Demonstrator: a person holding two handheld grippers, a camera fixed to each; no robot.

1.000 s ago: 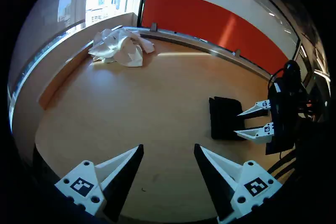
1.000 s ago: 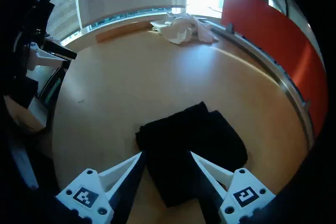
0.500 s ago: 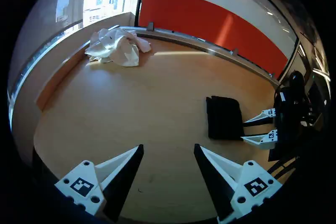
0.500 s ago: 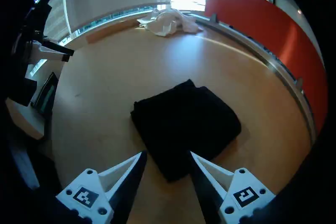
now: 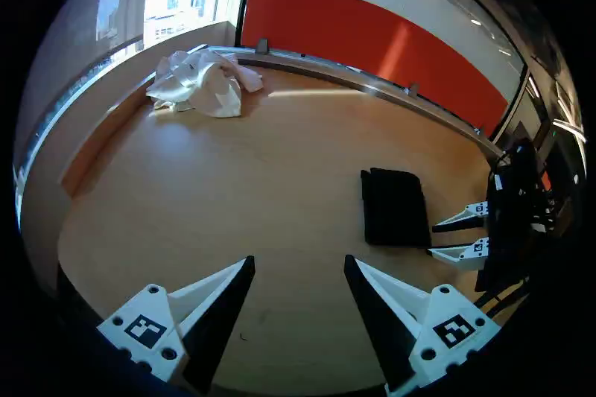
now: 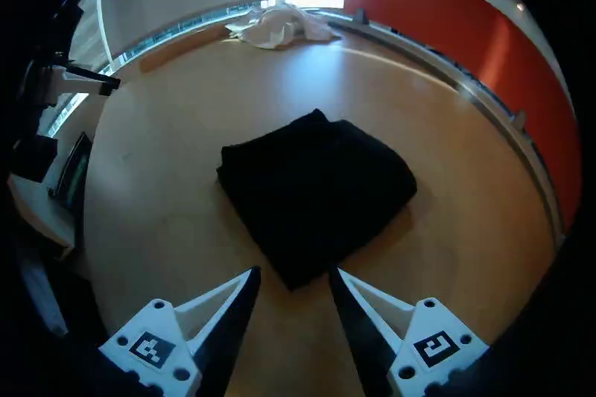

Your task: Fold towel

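Towel [image 6: 316, 196] is lying folded and black on the wooden table [image 6: 171, 248], near its middle, and in the right gripper view it is sitting cornerwise to you, with its nearest corner pointing down into the gap of your right gripper [image 6: 294, 270]. That gripper's fingers are standing apart, and neither one is pressing on the cloth. In the left gripper view the towel [image 5: 393, 207] is reading as a dark oblong, its long axis running away from you toward the red panel [image 5: 372, 39]. There your right gripper [image 5: 434, 239] is coming in from the right side, tips just beside the towel's near right corner. Your left gripper [image 5: 298, 259] is hovering over bare wood well apart from the towel, fingers spread and holding nothing. A crumpled white cloth [image 5: 197, 83] is resting at the far edge by the window.
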